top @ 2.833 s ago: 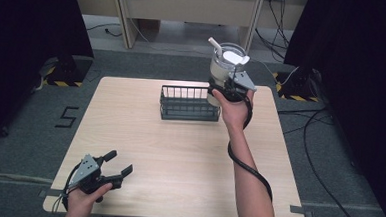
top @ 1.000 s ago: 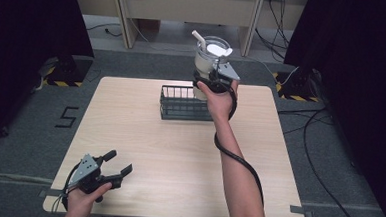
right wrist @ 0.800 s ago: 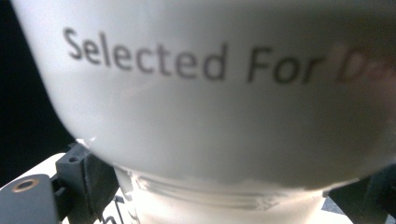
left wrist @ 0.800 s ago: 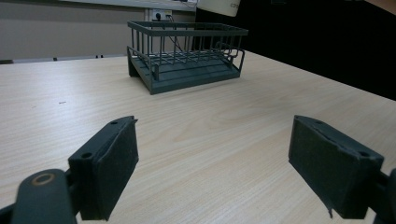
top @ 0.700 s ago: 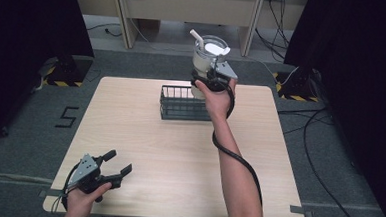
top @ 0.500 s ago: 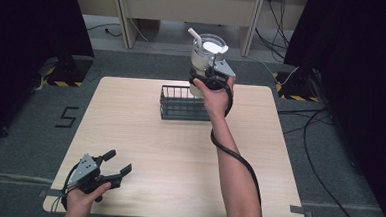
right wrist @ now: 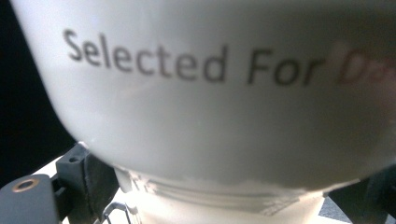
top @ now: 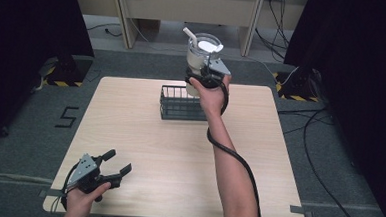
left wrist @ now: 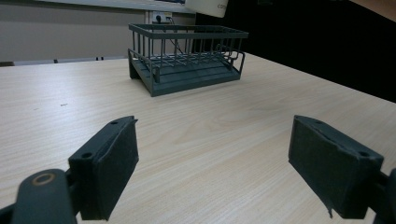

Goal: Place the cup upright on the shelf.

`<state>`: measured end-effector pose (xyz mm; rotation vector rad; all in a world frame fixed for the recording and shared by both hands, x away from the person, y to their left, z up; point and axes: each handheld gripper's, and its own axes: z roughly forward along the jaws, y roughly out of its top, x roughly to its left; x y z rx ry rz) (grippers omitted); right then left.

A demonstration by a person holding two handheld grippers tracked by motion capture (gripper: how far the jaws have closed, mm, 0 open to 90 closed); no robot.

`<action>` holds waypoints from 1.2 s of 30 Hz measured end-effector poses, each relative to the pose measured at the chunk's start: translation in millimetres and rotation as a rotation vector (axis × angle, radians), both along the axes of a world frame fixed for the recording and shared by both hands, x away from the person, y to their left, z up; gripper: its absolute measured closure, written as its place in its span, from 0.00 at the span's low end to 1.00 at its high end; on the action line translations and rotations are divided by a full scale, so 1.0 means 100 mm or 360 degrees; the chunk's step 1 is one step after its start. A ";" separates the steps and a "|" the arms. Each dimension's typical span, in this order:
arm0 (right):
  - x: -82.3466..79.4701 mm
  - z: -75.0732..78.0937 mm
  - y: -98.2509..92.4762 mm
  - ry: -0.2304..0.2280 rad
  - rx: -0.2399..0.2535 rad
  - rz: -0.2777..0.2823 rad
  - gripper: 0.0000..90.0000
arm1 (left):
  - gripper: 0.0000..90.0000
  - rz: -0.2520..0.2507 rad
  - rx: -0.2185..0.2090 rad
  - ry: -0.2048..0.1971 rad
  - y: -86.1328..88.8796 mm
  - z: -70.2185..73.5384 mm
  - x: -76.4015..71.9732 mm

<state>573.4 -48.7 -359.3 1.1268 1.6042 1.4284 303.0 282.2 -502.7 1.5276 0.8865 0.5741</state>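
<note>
Carried leftward and a touch higher over the last few seconds, from above the table's far right corner to a spot over the far rim of the wire rack [top: 182, 103]: a white cup [top: 202, 54] with a spoon or straw sticking out of its top, clamped in the right gripper [top: 206, 75]. Held aloft, clear of the rack, bottom well above the wires. Seen close up in the right gripper view as a white wall [right wrist: 224, 93] printed "Selected For", with one black jaw at lower left pressed against the narrower base and the other barely visible at lower right; closed on the cup, then, at roughly the width of its base. Left gripper [top: 108, 171] resting near the table's near left corner, unmoved, jaws spread wide with nothing between them, bare wood between the pads [left wrist: 109, 163] in the left gripper view. Judged about midway: lifted and brought across, not yet lowered or set down, likely bound for the rack. Open room plentiful on the wooden table [top: 143, 151], bare apart from the rack, and the rack itself looks unoccupied. Worth minding: the rack's upright far wall directly beneath the cup, and the table's far edge just behind it, with floor and cables beyond.
</note>
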 end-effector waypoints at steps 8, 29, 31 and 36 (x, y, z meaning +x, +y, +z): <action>0.02 -0.03 0.04 0.0017 0.0009 0.0007 0.12 | 0.17 -0.0003 0.0003 0.0003 0.00 0.00 0.00; 0.10 -0.20 0.16 0.0083 -0.0004 0.0015 0.12 | 0.17 -0.0006 -0.0002 0.0000 0.00 0.00 0.00; 0.12 -0.22 0.16 0.0091 -0.0004 0.0016 0.12 | 0.17 -0.0006 -0.0002 0.0000 0.00 0.00 0.00; 0.14 -0.26 0.17 0.0109 -0.0007 0.0011 0.12 | 0.17 -0.0005 -0.0004 0.0001 0.01 0.00 0.00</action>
